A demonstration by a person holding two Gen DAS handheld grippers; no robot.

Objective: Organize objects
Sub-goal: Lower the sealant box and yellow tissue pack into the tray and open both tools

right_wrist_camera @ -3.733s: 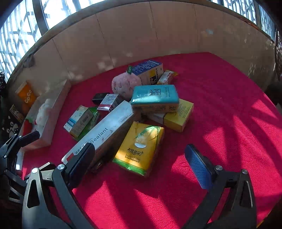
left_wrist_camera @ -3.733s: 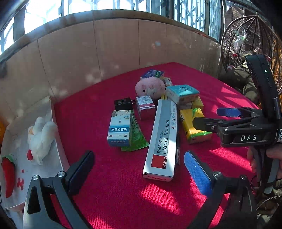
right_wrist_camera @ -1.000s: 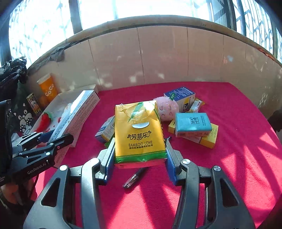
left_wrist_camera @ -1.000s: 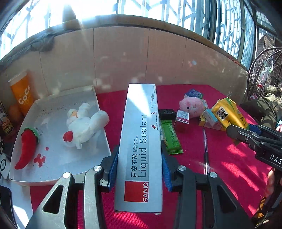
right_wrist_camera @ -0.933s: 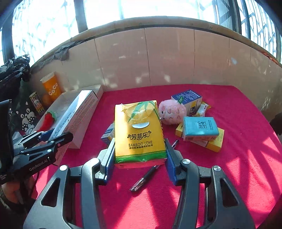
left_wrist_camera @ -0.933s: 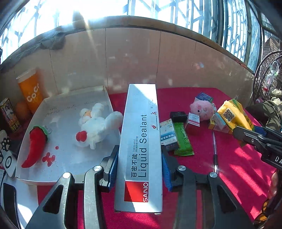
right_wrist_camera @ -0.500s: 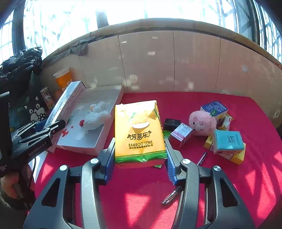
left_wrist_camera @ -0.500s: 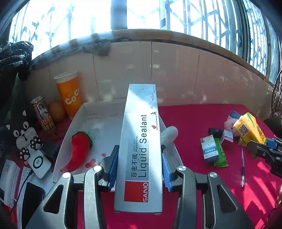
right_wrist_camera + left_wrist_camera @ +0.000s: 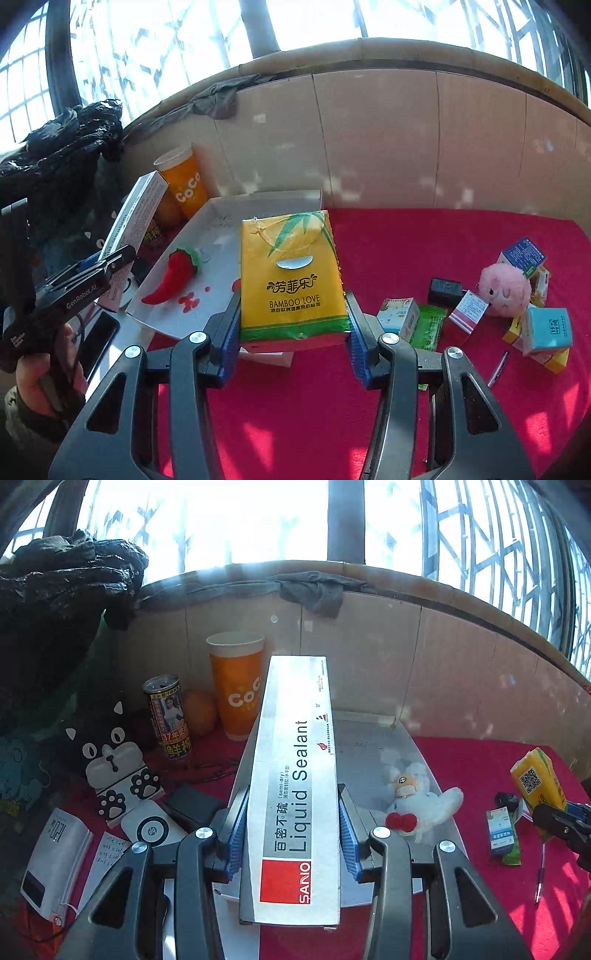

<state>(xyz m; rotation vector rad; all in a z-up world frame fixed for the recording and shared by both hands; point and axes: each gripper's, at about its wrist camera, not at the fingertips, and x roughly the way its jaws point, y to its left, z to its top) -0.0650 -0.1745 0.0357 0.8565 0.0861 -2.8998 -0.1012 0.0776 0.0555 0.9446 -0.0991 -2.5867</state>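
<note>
Sealant box clamped lengthwise in left gripper, held over the near end of the white tray; tissue pack pinched in right gripper, above the tray's near right corner. Tray already holds a plush duck and a red chili toy, so room is tight. Risk, as judged: the long box may land on the duck or overhang the rim and tip out, and both loads arriving together may collide.

hidden: white tray middle behind sealant box | cut off: pen at 4 o'clock | unreadable: small boxes' print
</note>
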